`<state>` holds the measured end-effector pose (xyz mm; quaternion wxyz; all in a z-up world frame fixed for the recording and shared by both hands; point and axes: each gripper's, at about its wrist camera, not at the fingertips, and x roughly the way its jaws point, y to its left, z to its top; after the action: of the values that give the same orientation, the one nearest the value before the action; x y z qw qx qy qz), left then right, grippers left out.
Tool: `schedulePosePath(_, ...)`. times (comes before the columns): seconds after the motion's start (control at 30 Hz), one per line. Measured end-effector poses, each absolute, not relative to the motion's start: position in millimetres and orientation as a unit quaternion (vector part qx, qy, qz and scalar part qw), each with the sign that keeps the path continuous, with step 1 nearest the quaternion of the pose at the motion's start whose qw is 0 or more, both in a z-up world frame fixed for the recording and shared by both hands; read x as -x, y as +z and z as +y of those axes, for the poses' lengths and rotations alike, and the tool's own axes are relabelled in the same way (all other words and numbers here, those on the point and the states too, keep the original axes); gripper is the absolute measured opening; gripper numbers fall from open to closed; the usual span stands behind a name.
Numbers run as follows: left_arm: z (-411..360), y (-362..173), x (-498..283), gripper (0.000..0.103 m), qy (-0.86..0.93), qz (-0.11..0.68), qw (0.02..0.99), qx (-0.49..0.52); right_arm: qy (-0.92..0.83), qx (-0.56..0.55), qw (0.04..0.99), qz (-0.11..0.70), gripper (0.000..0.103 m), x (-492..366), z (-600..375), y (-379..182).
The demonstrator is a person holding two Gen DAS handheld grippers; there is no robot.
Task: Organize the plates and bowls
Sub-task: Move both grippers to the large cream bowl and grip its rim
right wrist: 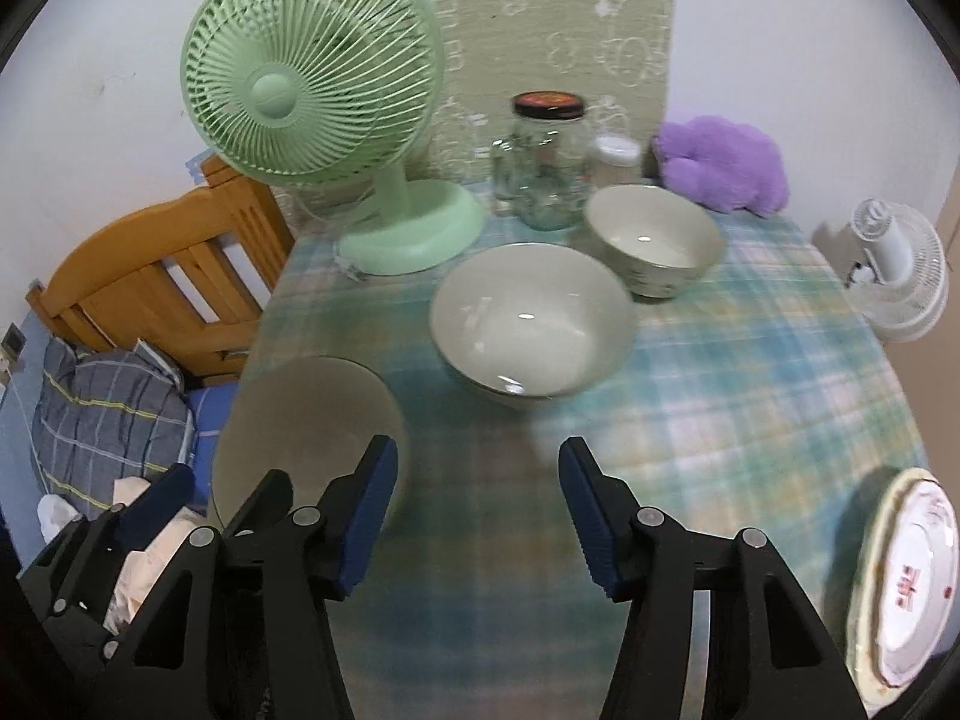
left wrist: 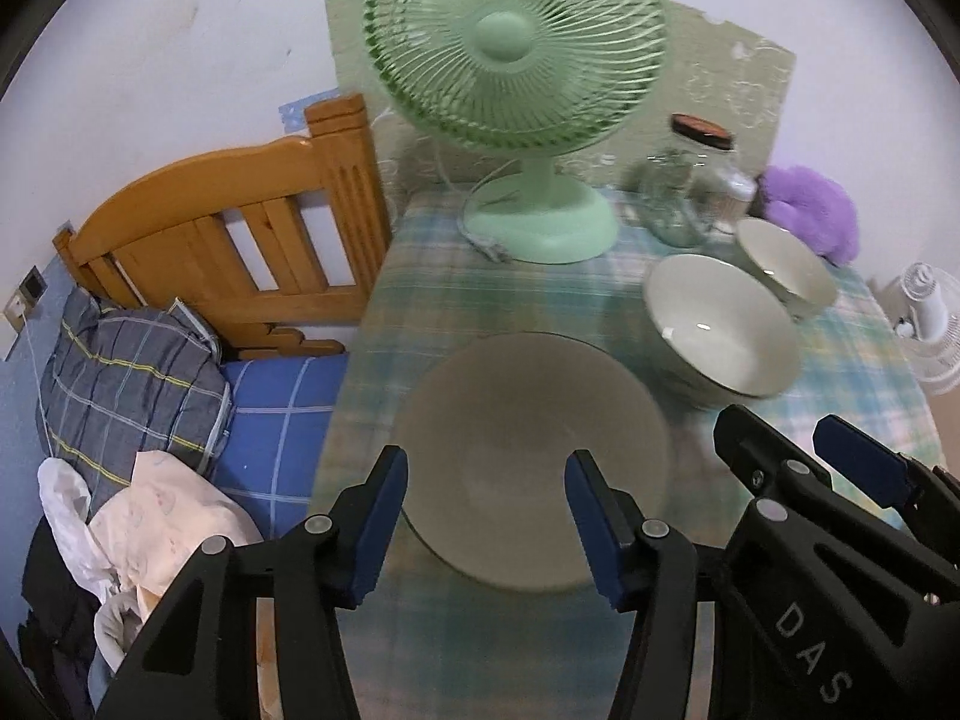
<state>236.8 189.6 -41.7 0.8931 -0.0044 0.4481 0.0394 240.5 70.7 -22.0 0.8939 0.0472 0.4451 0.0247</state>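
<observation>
A plain beige plate (left wrist: 528, 456) lies on the plaid table, right in front of my open left gripper (left wrist: 489, 516); it also shows in the right wrist view (right wrist: 306, 420). A large pale bowl (left wrist: 720, 330) (right wrist: 531, 321) sits behind it, and a smaller bowl (left wrist: 786, 264) (right wrist: 657, 240) farther back. A white plate with a red pattern (right wrist: 912, 570) lies at the table's right edge. My right gripper (right wrist: 480, 516) is open and empty over bare cloth; it appears in the left wrist view (left wrist: 792, 456) beside the beige plate.
A green desk fan (right wrist: 324, 120) stands at the back left of the table (right wrist: 750, 390). A glass jar with a dark lid (right wrist: 549, 162) and a purple plush (right wrist: 720, 165) stand behind the bowls. A wooden bed headboard (left wrist: 240, 234) and bedding are left of the table.
</observation>
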Motion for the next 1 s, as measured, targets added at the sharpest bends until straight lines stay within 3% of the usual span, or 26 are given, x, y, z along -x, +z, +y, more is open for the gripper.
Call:
schedulePosePath(0.33,210.4,-78.6,-270.4,0.046,0.055,0.476,0.878,0.008,0.039,-0.039,0.879,0.473,0.044,-282.5,102.0,-57.9)
schedulePosePath(0.47,213.8,-87.9,-279.3,0.036,0.051,0.485,0.873,0.014,0.041,-0.039,0.874,0.482,0.027,-292.7,106.8,-68.6)
schedulePosePath(0.53,216.6,-92.0,-283.7,0.032,0.041,0.493,0.869,0.022,0.045,-0.043,0.871,0.487,0.024,-297.4,108.6,-72.6)
schedulePosePath(0.6,217.9,-93.3,-286.7,0.027,0.04,0.497,0.867,0.018,0.05,-0.042,0.869,0.491,0.023,-301.7,110.9,-75.5)
schedulePosePath(1.0,215.6,-88.6,-281.5,0.026,0.036,0.499,0.866,0.011,0.055,-0.023,0.869,0.492,0.023,-298.5,112.7,-71.3)
